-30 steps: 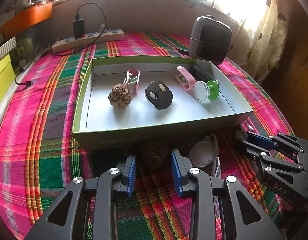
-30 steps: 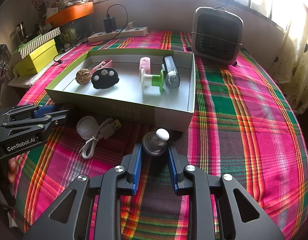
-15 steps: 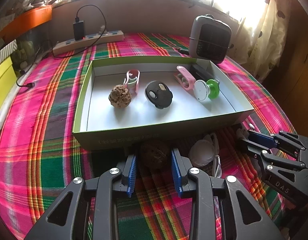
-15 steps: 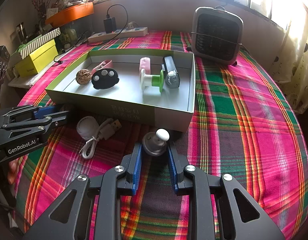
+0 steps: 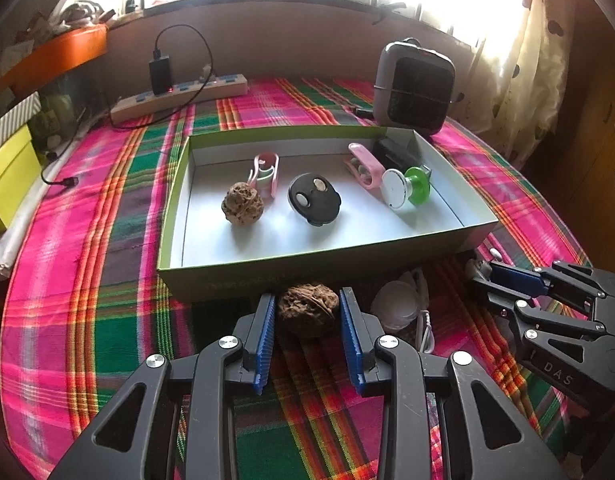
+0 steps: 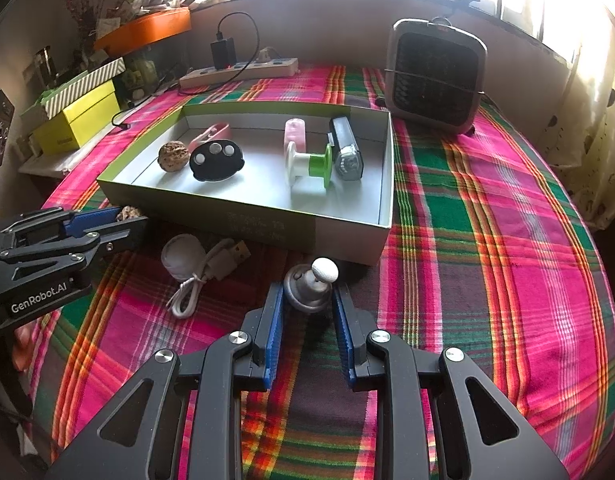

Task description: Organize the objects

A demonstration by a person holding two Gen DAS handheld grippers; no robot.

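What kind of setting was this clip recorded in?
Probably a home room: a table under a plaid cloth beside a curtained window, with a power strip and small heater on it.

A woven tartan cloth in pink, green and yellow (image 5: pixel 107 208) covers the bench, matt and ribbed. The shallow green cardboard tray (image 5: pixel 307 276) has a smooth, pale, faintly shiny floor. The brown walnut (image 5: pixel 308 314) looks rough and furrowed. The left claw (image 5: pixel 307 334) has matt black arms and ridged blue pads, probably rubber.
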